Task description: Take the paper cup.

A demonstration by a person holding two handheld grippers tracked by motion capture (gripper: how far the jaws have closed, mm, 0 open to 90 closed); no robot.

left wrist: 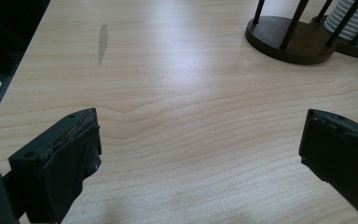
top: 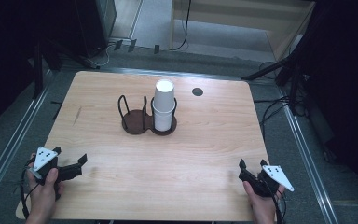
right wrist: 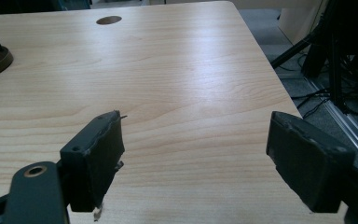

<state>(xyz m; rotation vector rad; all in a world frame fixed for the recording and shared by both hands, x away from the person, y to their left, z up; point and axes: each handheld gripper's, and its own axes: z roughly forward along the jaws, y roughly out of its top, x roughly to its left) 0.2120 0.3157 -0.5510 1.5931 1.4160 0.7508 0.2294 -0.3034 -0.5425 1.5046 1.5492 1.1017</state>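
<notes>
A stack of white paper cups [top: 163,105] stands upright in the right-hand ring of a dark two-slot cup holder [top: 148,123] near the middle of the table [top: 205,140]. The holder's thin wire posts rise around the stack and keep it from tipping; its left slot is bare, which suggests that a cup is meant to go there or be drawn off the stack.

The left hand-held gripper [top: 70,161] sits at the near left corner of the table, well apart from the holder, with its jaws spread wide and nothing between them. In the left gripper view the brown base of the holder [left wrist: 289,44] and the ribbed rims of the cups [left wrist: 354,23] lie ahead and to the right, so this gripper is already angled roughly toward the work.

The right hand-held gripper [top: 251,164] rests at the near right edge, also wide open and empty. Its view looks along bare wood toward a round cable hole [right wrist: 108,20] at the far side, with the holder's base just catching the left border.

Both grippers seem parked at a ready stance, held low and open so that either can go in for the cups; the reach has not yet begun.
</notes>
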